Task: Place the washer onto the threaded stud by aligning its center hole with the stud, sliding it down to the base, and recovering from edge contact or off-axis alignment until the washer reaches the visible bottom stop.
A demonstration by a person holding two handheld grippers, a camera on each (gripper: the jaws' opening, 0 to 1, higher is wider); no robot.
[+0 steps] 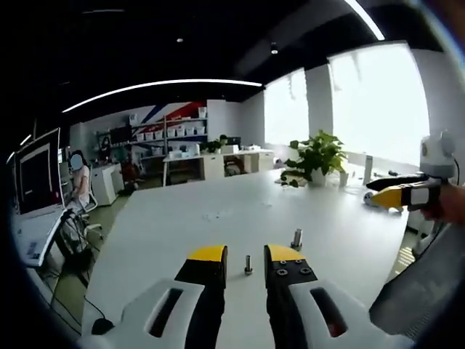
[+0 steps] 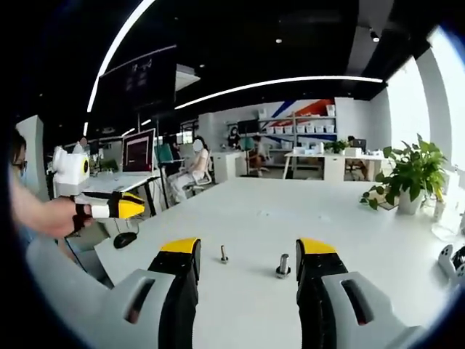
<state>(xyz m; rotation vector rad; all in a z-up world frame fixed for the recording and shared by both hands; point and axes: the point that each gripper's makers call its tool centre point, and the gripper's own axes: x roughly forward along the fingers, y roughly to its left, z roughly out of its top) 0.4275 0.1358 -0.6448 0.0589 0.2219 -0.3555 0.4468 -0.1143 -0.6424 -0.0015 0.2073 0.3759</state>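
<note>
Two small metal pieces stand upright on the white table (image 1: 189, 218). A thin threaded stud (image 1: 248, 265) appears between my left gripper's (image 1: 245, 254) open yellow-tipped jaws, on the table beyond them. A thicker stud (image 1: 296, 238) with a wider ring at its foot stands just right of it. In the right gripper view the thin stud (image 2: 224, 254) and the thick stud (image 2: 283, 265) lie ahead between my right gripper's (image 2: 248, 247) open jaws. Neither gripper holds anything, and I cannot pick out a loose washer. Each gripper shows in the other's view: right gripper (image 1: 403, 195), left gripper (image 2: 109, 207), each held in a hand.
A potted plant (image 1: 318, 156) stands at the table's far right side. A monitor (image 1: 36, 178) and a seated person (image 1: 78, 182) are off the left edge. A dark mouse (image 2: 125, 239) lies near the table corner. A white fixture (image 2: 452, 263) sits at the right.
</note>
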